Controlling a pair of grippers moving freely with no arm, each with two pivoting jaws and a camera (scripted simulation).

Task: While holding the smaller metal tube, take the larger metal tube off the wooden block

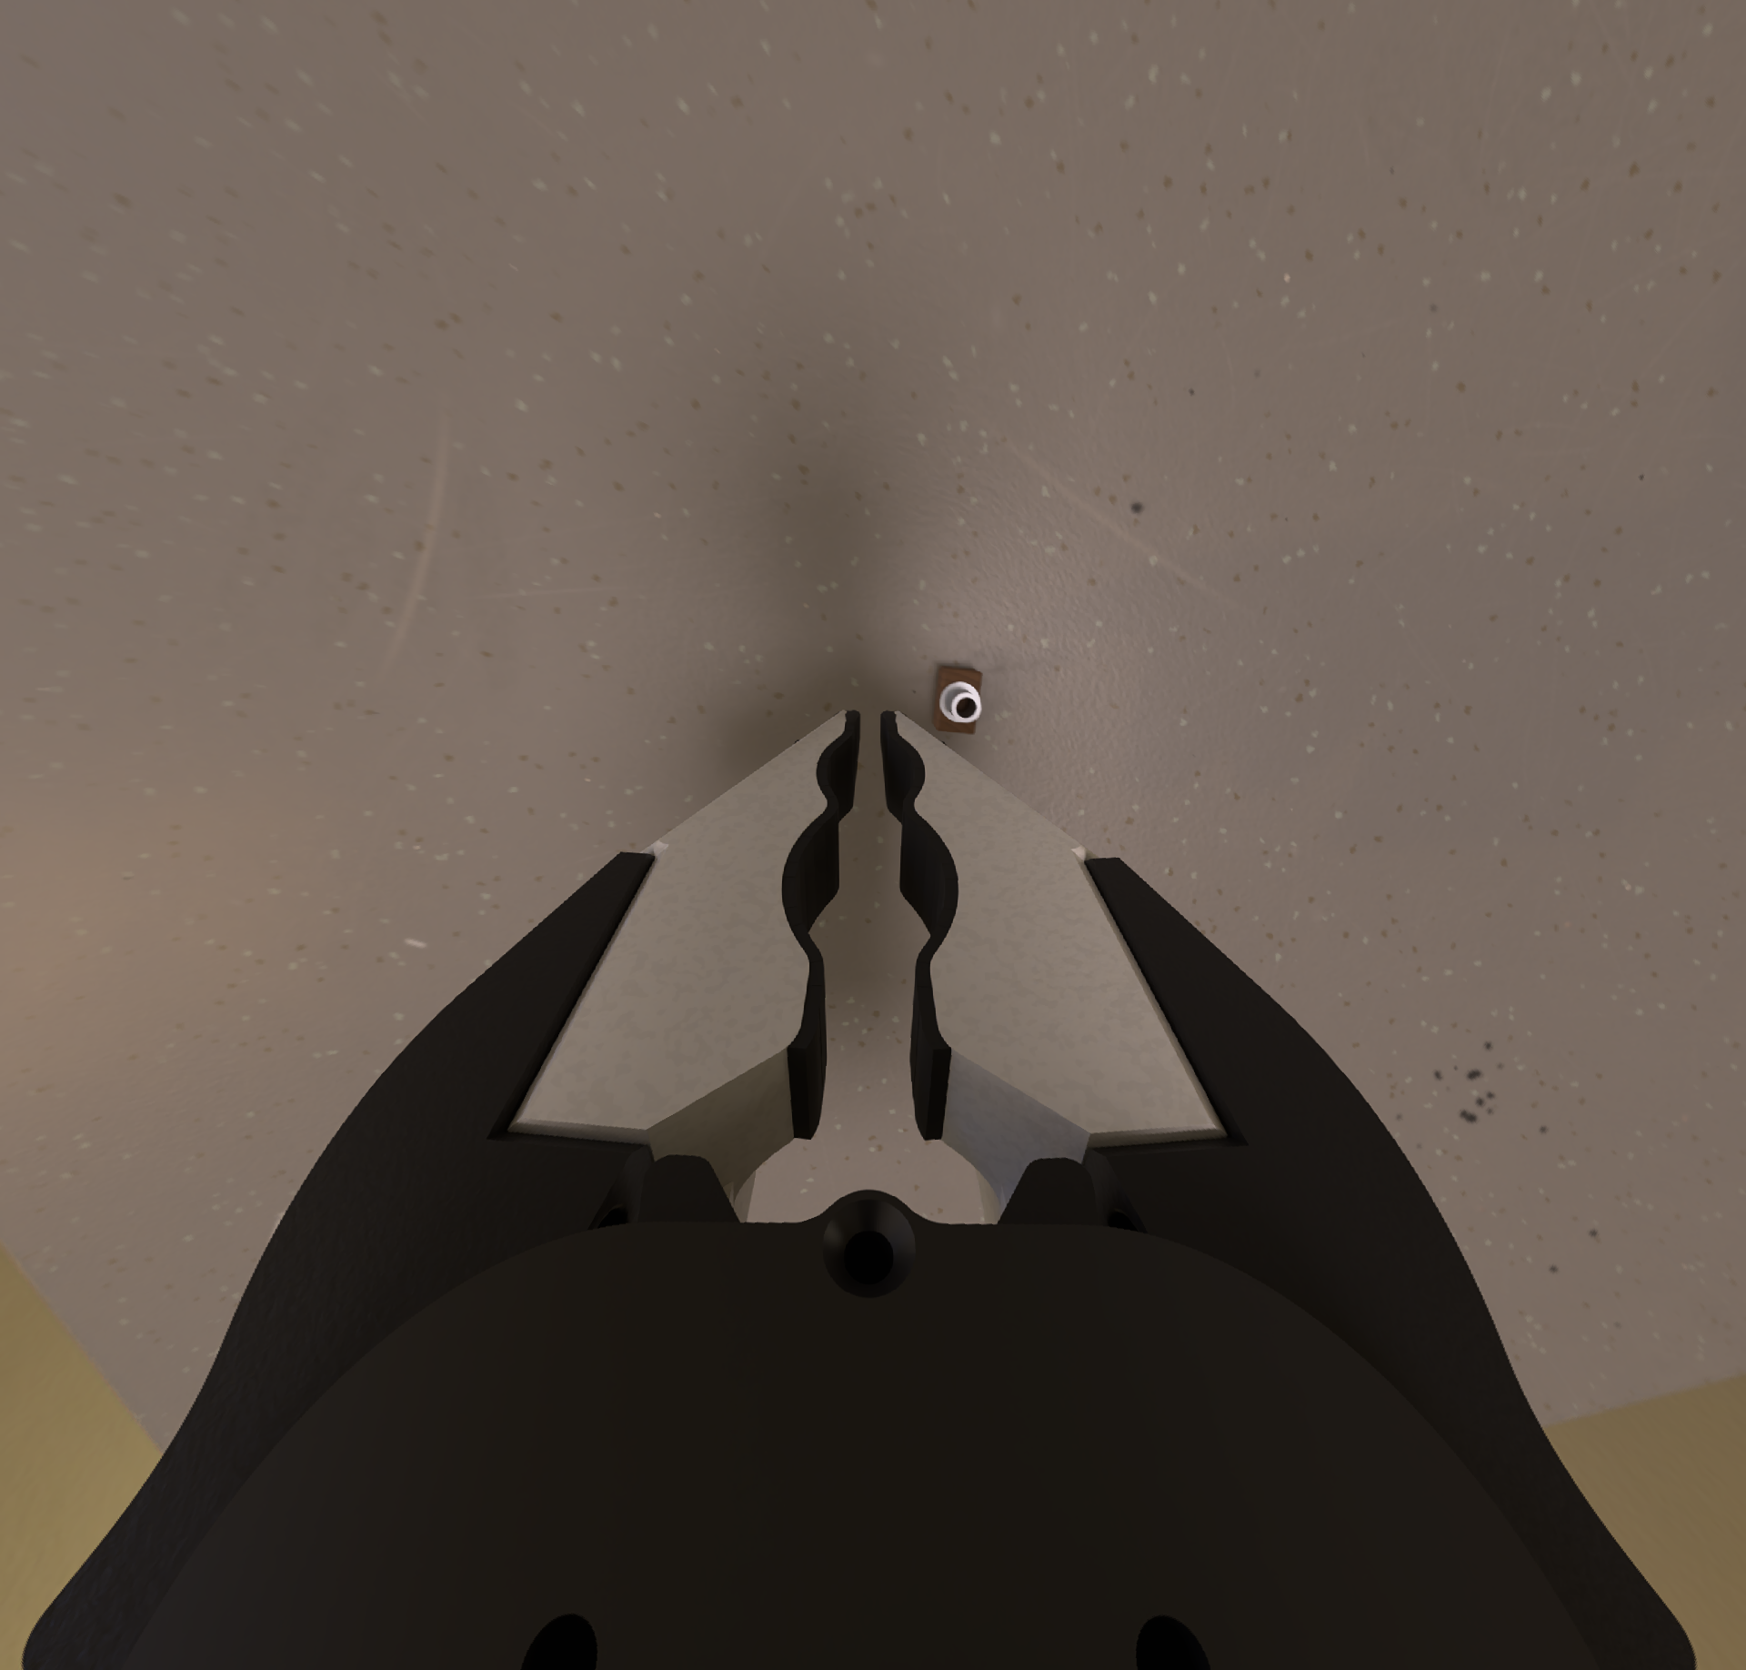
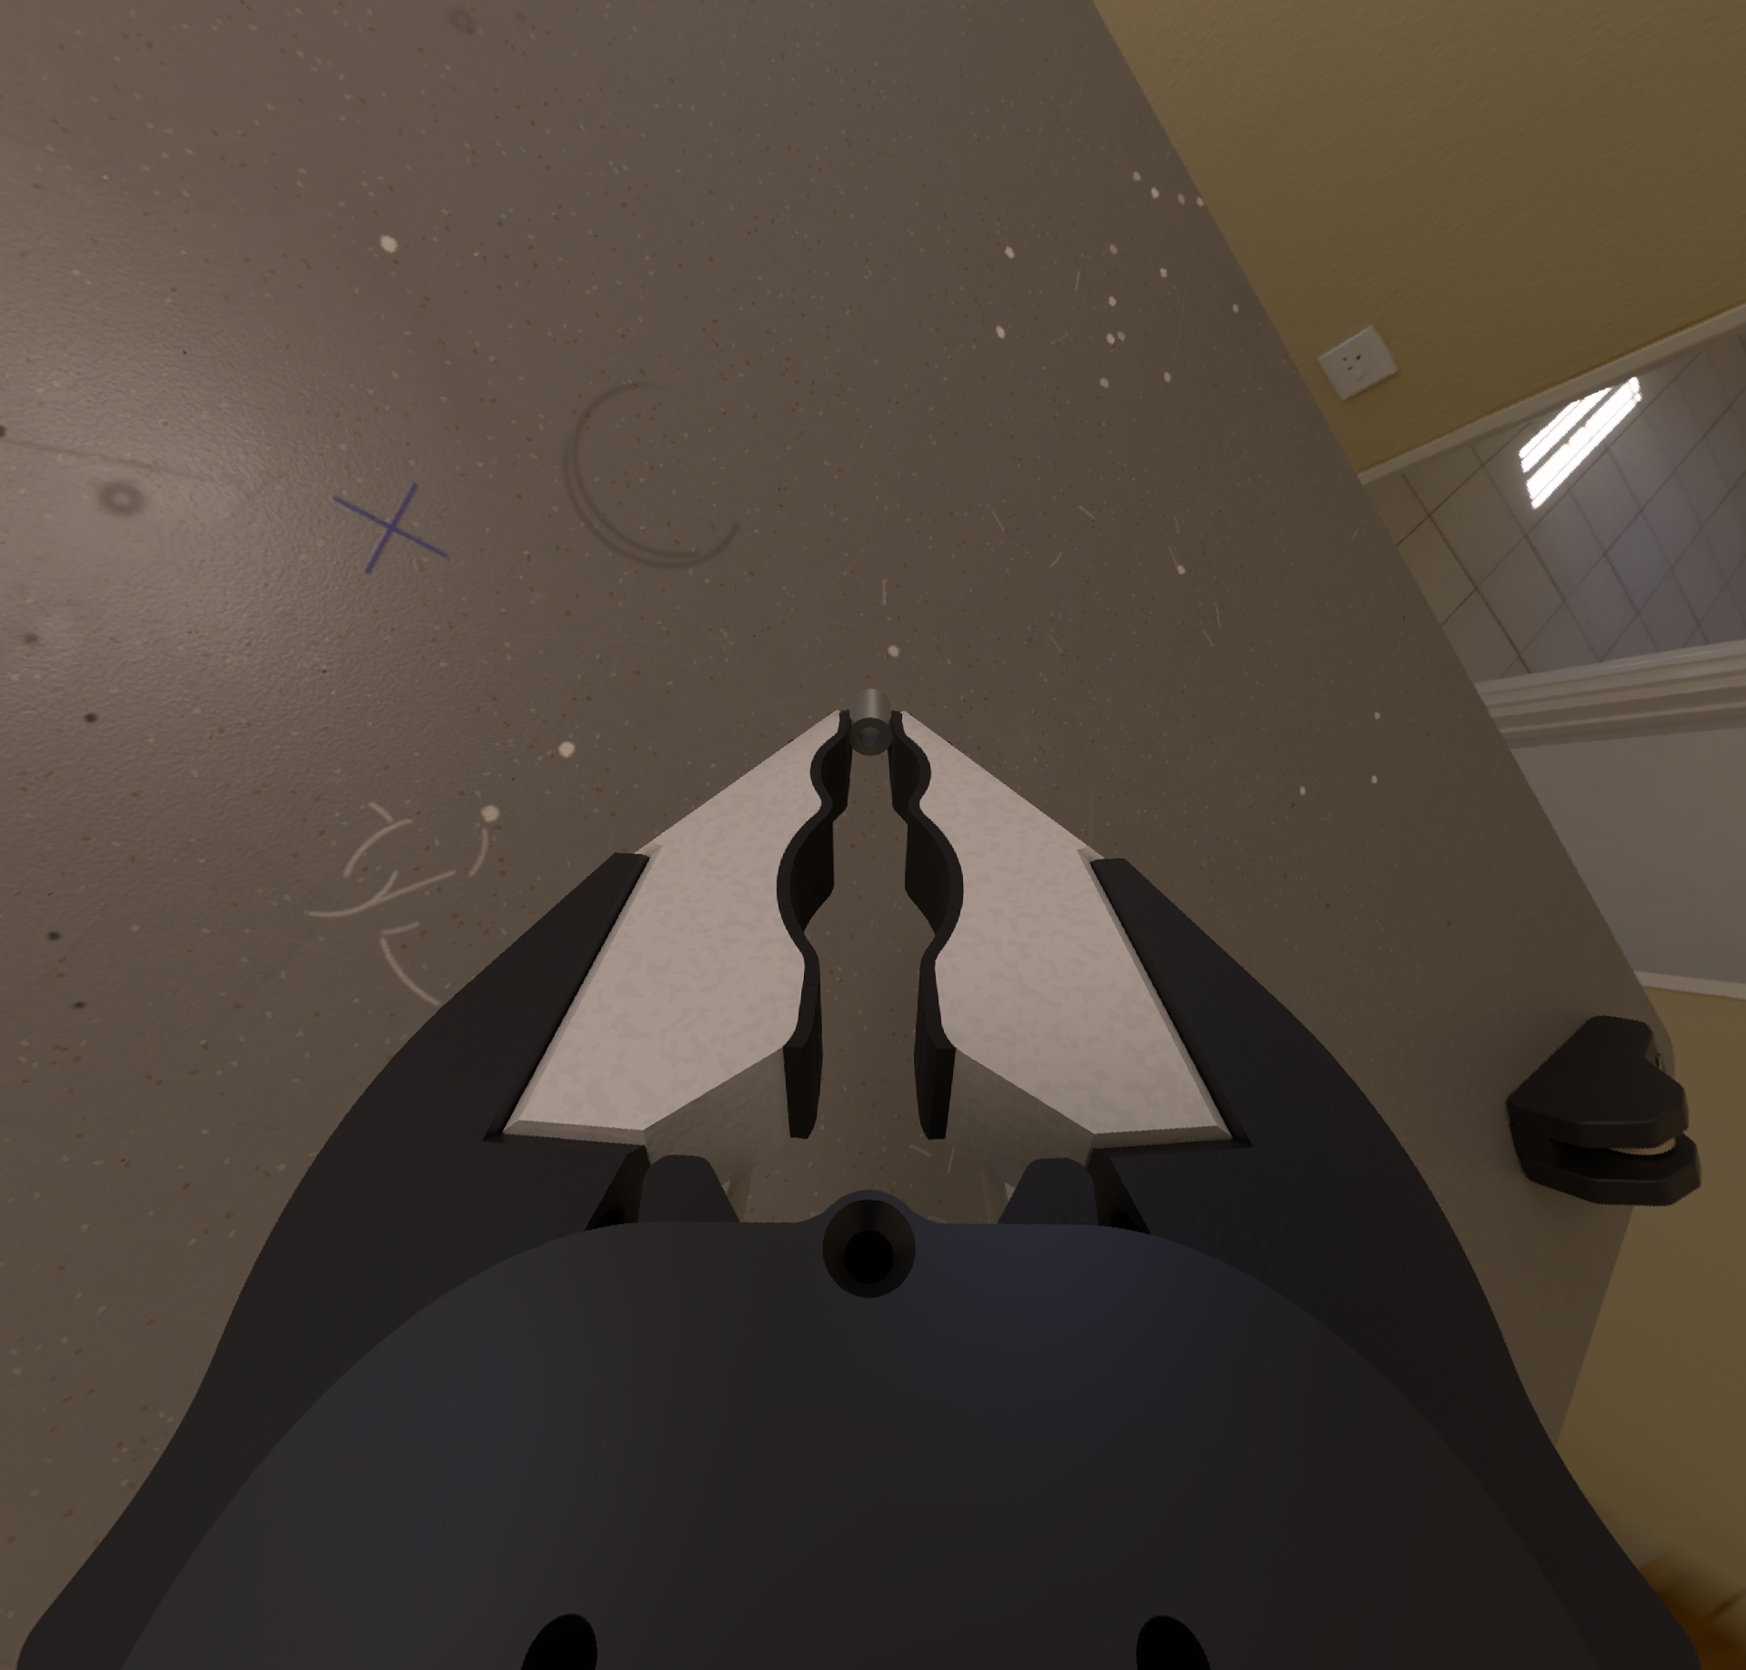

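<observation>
In the left wrist view a small brown wooden block (image 1: 948,680) lies on the speckled grey table, with the larger metal tube (image 1: 962,704) standing upright on it, its bore facing me. My left gripper (image 1: 870,719) hovers above the table just left of the block, with its jaws nearly together and nothing between them. In the right wrist view my right gripper (image 2: 870,727) is shut on the smaller metal tube (image 2: 870,710), a short grey cylinder pinched at the fingertips and poking out beyond them. The block does not show in this view.
The table (image 2: 661,207) bears scratches, a ring mark (image 2: 642,481) and a blue cross (image 2: 390,528). Its right edge runs diagonally, with a yellow wall and a wall socket (image 2: 1358,366) beyond. A black clamp-shaped body (image 2: 1606,1114) sits at that edge.
</observation>
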